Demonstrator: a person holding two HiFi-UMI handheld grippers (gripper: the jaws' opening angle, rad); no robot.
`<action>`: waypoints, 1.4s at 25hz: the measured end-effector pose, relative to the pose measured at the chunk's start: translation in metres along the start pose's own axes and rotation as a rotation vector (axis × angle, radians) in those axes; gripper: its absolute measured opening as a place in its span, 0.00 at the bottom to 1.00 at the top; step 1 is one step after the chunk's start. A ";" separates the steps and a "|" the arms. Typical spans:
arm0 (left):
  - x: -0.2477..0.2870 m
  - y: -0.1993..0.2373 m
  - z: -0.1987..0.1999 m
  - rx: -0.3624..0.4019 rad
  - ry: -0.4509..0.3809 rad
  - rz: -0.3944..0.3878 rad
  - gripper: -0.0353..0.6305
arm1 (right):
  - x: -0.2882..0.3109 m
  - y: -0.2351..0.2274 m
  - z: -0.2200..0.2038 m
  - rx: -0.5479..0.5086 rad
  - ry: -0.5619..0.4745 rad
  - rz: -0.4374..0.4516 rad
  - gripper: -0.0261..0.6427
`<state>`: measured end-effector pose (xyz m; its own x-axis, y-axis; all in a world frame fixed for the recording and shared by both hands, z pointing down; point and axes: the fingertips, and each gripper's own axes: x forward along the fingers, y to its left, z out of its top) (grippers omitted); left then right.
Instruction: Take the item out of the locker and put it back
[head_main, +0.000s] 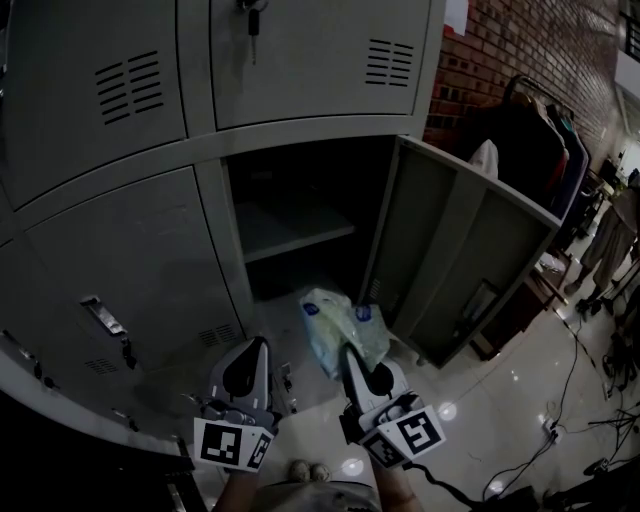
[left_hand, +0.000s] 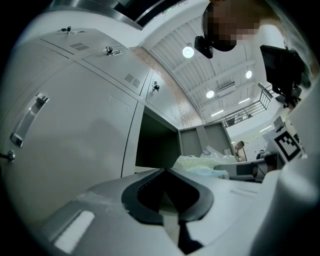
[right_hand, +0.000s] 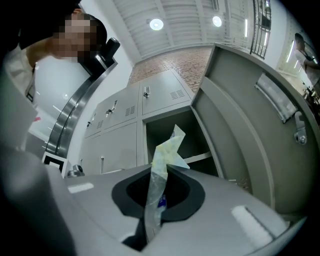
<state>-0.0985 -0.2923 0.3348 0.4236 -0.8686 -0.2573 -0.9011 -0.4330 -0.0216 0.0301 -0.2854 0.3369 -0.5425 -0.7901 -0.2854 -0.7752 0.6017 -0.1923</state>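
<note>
The open locker compartment is dark inside, and its door is swung out to the right. A pale green and clear plastic packet hangs in front of the opening, outside the locker. My right gripper is shut on the packet's lower edge. To its left my left gripper is shut with nothing in it, apart from the packet.
A shelf crosses the open compartment. Closed locker doors surround it, one with a key and one with a handle. A clothes rack stands at the right, cables lie on the shiny floor, and a person stands far right.
</note>
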 end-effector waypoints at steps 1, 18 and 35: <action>0.000 0.001 0.000 0.002 -0.001 0.001 0.06 | 0.000 0.001 -0.001 -0.002 0.004 0.004 0.06; 0.004 0.011 -0.002 0.000 -0.001 0.011 0.06 | 0.001 -0.002 0.000 0.099 -0.017 0.012 0.06; 0.021 0.009 0.004 0.002 -0.012 -0.015 0.06 | 0.191 -0.048 0.085 -0.114 0.040 0.041 0.06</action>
<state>-0.0979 -0.3137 0.3248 0.4362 -0.8590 -0.2681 -0.8947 -0.4459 -0.0272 -0.0092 -0.4551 0.2121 -0.5848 -0.7708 -0.2528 -0.7829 0.6179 -0.0729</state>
